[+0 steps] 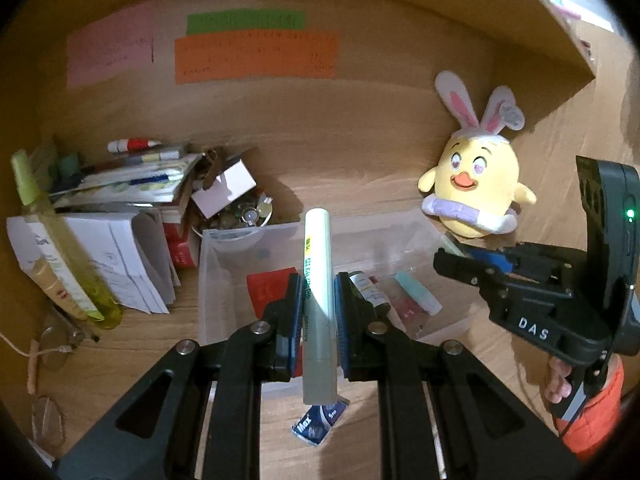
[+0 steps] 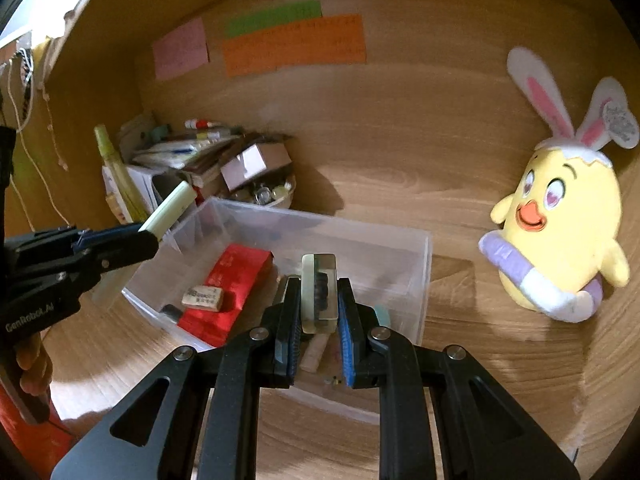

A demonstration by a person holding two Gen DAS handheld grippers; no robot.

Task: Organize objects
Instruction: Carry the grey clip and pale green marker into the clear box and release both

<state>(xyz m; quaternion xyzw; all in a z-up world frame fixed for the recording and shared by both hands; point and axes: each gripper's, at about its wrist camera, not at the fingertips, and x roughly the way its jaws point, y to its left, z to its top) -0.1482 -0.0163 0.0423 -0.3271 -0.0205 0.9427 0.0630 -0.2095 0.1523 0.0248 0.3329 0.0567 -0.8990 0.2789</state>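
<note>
While both grippers hover over the clear bin (image 2: 420,248), left gripper (image 1: 318,312) fingers clamp a pale-green marker (image 1: 318,264) — long axis pointing forward — and right gripper (image 2: 319,320) fingers clamp a clear block (image 2: 319,292).

"DAS" stands in white raised letters on the black body of the right gripper (image 1: 456,258), seen from the left wrist. "GenRobot.AI" runs in white along the body of the left gripper (image 2: 154,236), seen from the right wrist. A small blue packet (image 1: 320,424) on the counter (image 1: 360,184) reads "Max". Print on the pale green tube (image 1: 318,292) and the wall notes (image 1: 256,58) is too blurred to read
</note>
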